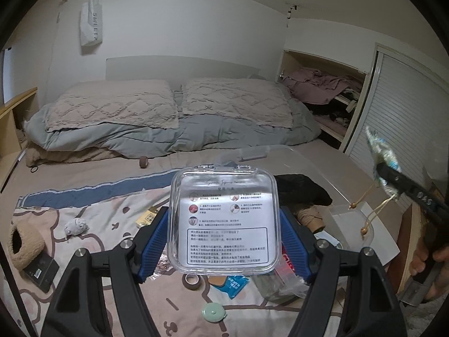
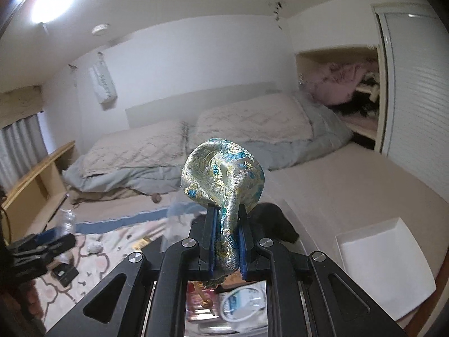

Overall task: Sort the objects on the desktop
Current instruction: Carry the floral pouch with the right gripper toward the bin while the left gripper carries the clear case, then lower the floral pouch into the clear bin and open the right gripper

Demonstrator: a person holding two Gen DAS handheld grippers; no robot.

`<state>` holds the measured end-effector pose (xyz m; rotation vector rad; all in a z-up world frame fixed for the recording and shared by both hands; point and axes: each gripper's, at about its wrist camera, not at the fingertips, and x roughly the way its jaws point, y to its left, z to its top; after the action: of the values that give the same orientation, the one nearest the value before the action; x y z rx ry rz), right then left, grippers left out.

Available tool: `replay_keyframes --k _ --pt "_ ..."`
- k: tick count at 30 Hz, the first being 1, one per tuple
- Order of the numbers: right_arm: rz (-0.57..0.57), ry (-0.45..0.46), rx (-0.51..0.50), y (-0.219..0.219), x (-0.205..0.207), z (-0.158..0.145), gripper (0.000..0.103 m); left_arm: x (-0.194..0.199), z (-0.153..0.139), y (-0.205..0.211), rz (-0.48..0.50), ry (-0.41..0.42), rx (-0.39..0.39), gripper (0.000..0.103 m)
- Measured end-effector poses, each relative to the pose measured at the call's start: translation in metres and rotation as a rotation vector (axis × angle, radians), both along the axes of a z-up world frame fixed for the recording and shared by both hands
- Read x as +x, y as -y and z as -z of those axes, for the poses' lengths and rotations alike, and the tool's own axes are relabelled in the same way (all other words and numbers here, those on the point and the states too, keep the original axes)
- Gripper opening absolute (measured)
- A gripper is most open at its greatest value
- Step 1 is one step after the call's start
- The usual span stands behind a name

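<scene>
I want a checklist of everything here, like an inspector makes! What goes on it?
Surface: bed with cartoon-print blanket.
Job's things: clear plastic case and brocade pouch, both held up; clear storage bin behind.
Clutter: tape roll, green disc, blue packet, grey crumpled ball, fluffy slipper.
Grippers: left claw clamps the case; right claw clamps the pouch.
Cables: nothing seen.
Surroundings: pillows, open closet.
</scene>
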<state>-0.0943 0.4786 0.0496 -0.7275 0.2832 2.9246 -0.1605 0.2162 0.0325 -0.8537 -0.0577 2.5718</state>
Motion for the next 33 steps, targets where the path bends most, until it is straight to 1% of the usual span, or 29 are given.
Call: replay_keyframes --k 5,8,12,16,20,22,25,28,30,31,32,33 --pt "0.009 0.093 -0.009 -0.011 -0.014 0.027 0.014 -0.005 0.003 -0.002 0.000 0.004 -0.002 0.075" --pt "0.000 0.161 0.011 -0.008 -0.022 0.045 0.014 -0.010 0.006 -0.002 0.001 0.015 0.005 0.075" --pt "-0.051 0.258 0.005 0.001 -0.032 0.068 0.014 -0.014 0.009 -0.006 0.010 0.033 0.015 0.075" --pt "-0.071 0.349 0.016 0.006 -0.043 0.091 0.014 -0.016 0.012 -0.012 0.019 0.044 0.019 0.075" --pt "-0.094 0.446 -0.010 0.007 -0.053 0.109 0.014 -0.016 0.015 -0.018 0.029 0.046 0.010 0.075" --pt "-0.105 0.496 0.005 0.008 -0.054 0.118 0.014 -0.015 0.016 -0.021 0.034 0.043 0.001 0.075" --pt "-0.111 0.535 0.043 0.011 -0.054 0.124 0.014 -0.017 0.017 -0.024 0.034 0.045 -0.002 0.075" --pt "-0.119 0.543 0.041 0.011 -0.049 0.123 0.015 -0.018 0.019 -0.025 0.035 0.053 0.003 0.075" --pt "-0.120 0.545 0.033 0.011 -0.046 0.123 0.043 -0.019 0.020 -0.027 0.039 0.058 0.008 0.075" --pt "-0.114 0.538 0.043 0.012 -0.044 0.120 0.082 -0.019 0.020 -0.028 0.041 0.061 0.009 0.075" --pt "-0.104 0.524 0.063 0.013 -0.043 0.118 0.090 -0.019 0.021 -0.029 0.044 0.064 0.010 0.075" --pt "-0.096 0.510 0.082 0.014 -0.042 0.114 0.090 -0.019 0.021 -0.031 0.047 0.066 0.010 0.075"
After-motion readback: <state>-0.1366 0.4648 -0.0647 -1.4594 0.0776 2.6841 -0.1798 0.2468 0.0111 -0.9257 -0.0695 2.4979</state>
